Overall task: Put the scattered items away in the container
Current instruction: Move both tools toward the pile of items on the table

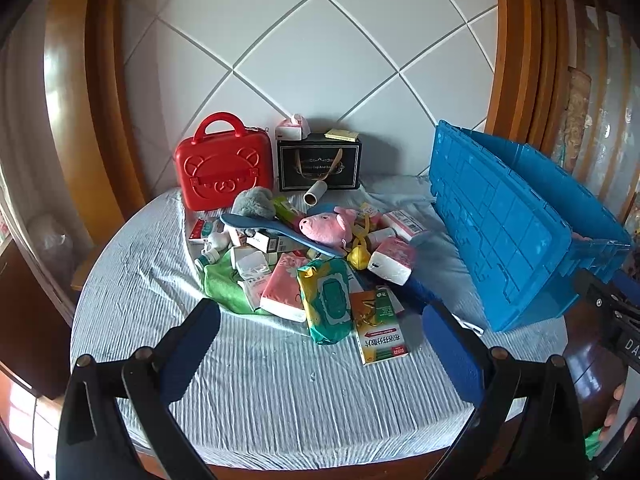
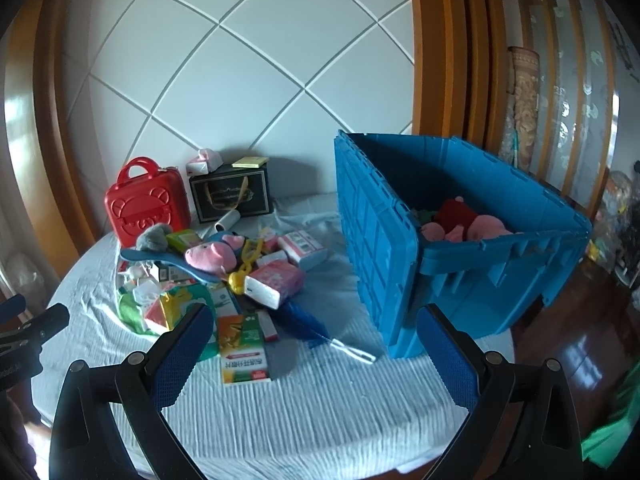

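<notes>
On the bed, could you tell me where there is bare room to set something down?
Bare sheet lies along the near edge, between the open left gripper and the pile, and on the left beyond the green cloth. A narrow strip separates pile and blue crate. It is crowded mid-bed, back to the red case.

Left tongs (image 1: 320,344) and right tongs (image 2: 314,354), black angular arms, round rivets, textured blue fingertip pads (image 2: 182,356)

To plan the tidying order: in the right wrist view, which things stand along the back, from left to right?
Red plastic case with a bear face → black gift box with ribbon handles → big blue plastic crate, open.
</notes>
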